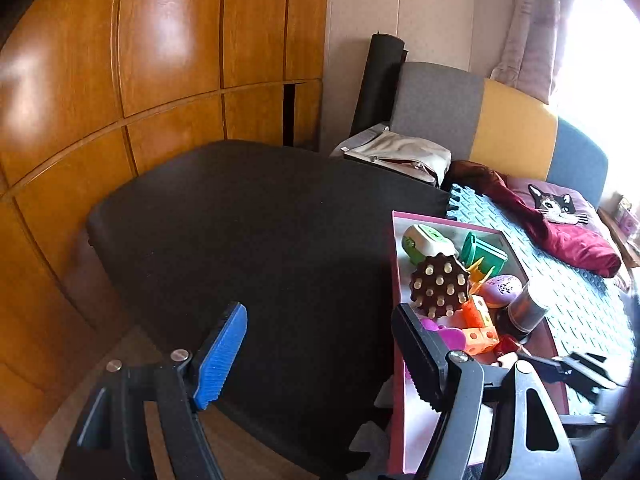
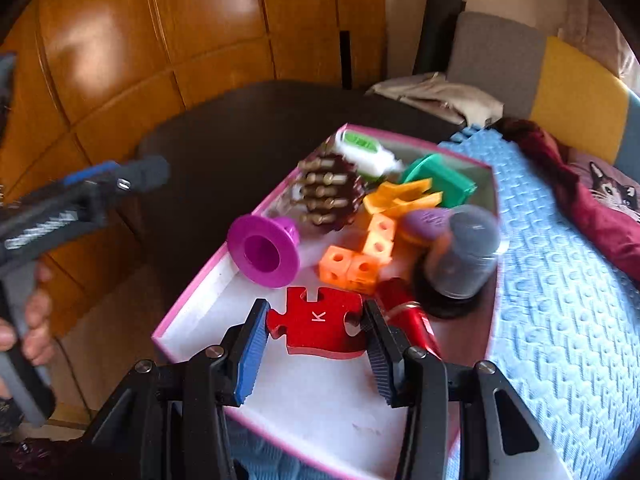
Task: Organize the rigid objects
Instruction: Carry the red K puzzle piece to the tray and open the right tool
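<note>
A pink-rimmed white box (image 2: 192, 308) lies on a blue foam mat (image 2: 560, 280). My right gripper (image 2: 316, 340) is shut on a red jigsaw piece marked K (image 2: 316, 324), held just over the box's near part. In the box lie a purple funnel (image 2: 264, 256), orange cubes (image 2: 352, 264), a brown pegged massager (image 2: 328, 196), a yellow clip (image 2: 400, 196), a green container (image 2: 444, 180), a white-green gadget (image 2: 364, 150), a purple egg (image 2: 428, 224), a grey-lidded jar (image 2: 464, 256) and a red cylinder (image 2: 408, 316). My left gripper (image 1: 320, 356) is open and empty, left of the box (image 1: 396, 264), over a black seat.
A black chair seat (image 1: 248, 232) lies left of the box, with wooden wardrobe doors (image 1: 120, 80) behind it. A beige bag (image 1: 400, 156), a dark red cloth (image 1: 560, 232) and a cat cushion (image 1: 556, 204) lie at the mat's far side. A grey-yellow headboard (image 1: 500, 120) stands behind.
</note>
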`<state>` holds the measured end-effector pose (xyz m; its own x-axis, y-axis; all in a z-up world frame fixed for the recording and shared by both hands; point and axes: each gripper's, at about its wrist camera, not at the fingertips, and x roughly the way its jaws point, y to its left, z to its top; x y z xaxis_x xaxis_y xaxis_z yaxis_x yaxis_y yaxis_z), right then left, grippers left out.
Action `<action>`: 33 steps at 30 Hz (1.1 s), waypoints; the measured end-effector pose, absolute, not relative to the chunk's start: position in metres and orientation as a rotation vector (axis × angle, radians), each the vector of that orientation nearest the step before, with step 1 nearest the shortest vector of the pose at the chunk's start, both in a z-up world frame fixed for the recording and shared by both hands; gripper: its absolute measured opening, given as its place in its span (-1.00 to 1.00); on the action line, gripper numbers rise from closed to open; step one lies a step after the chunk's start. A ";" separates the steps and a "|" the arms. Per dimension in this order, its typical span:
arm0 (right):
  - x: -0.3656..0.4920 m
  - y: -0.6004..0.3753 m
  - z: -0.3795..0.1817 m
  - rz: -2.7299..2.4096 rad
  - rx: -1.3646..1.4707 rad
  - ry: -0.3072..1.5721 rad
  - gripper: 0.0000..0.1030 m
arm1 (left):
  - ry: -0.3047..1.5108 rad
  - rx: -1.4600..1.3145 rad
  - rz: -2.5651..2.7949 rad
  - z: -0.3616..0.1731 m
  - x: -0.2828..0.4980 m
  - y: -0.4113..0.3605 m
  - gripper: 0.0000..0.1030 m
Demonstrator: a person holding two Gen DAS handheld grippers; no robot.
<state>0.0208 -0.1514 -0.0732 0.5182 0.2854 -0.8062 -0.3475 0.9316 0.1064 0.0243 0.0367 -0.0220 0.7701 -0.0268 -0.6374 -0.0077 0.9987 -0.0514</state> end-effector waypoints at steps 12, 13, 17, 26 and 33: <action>0.041 -0.146 -0.095 0.314 -0.099 0.969 -0.09 | 0.696 -0.039 -0.020 -0.023 0.022 0.032 0.47; 0.040 -0.145 -0.095 0.312 -0.104 0.968 -0.09 | 0.697 -0.038 -0.022 -0.023 0.022 0.031 0.47; 0.036 -0.147 -0.096 0.305 -0.090 0.971 -0.09 | 0.697 -0.034 -0.025 -0.022 0.021 0.029 0.47; 0.035 -0.147 -0.095 0.279 -0.123 0.966 -0.09 | 0.694 -0.020 -0.034 -0.020 0.017 0.024 0.47; 0.032 -0.148 -0.094 0.280 -0.122 0.952 -0.09 | 0.698 -0.015 -0.031 -0.021 0.017 0.023 0.47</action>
<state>0.0317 -0.1480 -0.0945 0.5477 0.1819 -0.8167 -0.2890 0.9571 0.0194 0.0167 0.0225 -0.0209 0.7657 -0.0339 -0.6423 0.0235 0.9994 -0.0247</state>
